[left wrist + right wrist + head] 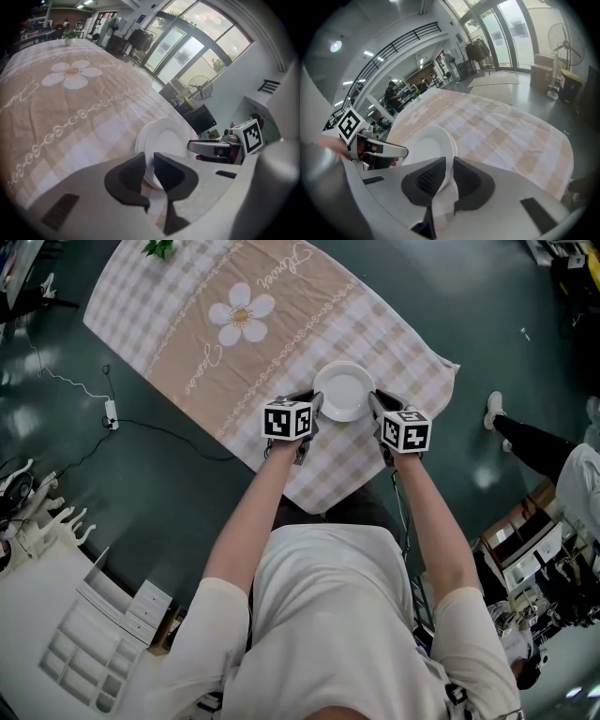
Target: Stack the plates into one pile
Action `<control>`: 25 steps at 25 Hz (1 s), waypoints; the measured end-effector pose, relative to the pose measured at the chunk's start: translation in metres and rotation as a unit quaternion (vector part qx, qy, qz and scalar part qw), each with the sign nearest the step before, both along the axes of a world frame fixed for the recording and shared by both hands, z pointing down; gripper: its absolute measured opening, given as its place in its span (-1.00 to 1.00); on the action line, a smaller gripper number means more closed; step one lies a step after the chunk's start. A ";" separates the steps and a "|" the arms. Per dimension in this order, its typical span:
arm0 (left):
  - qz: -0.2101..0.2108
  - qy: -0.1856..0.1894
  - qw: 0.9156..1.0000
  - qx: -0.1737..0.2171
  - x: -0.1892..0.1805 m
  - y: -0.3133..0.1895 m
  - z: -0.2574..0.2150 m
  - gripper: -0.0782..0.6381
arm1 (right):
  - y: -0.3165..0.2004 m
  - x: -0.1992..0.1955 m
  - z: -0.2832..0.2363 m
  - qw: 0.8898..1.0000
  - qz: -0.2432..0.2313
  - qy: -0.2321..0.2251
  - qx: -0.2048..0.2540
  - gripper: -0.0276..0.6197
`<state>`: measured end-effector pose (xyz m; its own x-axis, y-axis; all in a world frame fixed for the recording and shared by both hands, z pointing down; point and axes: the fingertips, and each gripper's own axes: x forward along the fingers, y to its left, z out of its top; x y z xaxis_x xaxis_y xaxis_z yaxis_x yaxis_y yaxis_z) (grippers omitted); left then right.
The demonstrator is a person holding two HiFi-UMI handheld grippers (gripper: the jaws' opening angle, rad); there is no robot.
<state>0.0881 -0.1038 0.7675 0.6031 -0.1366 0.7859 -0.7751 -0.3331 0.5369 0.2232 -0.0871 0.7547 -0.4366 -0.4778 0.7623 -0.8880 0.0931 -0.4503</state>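
Note:
A white plate (343,390) lies on the checked cloth (187,315) near the table's front right corner. In the left gripper view the plate (166,138) shows a second rim under it, so it seems to rest on another plate. My left gripper (314,401) grips its left rim, and in its own view the rim fills the narrow gap between the pads of the gripper (149,164). My right gripper (375,401) holds the opposite rim the same way, with the plate (424,145) wedged between the jaws of the gripper (450,171). Each gripper sees the other across the plate.
The cloth has a daisy print (241,313) at its middle. A small green plant (159,247) stands at the far edge. The table's front edge lies just below the grippers. On the floor are a cable with a power strip (111,413), white racks (84,643) and a bystander's shoe (494,411).

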 end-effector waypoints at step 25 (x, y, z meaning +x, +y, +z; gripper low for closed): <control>0.082 0.002 0.989 0.122 -0.009 0.000 -0.051 -0.09 | 0.004 -0.013 -0.058 0.996 -0.010 0.052 0.075 -0.35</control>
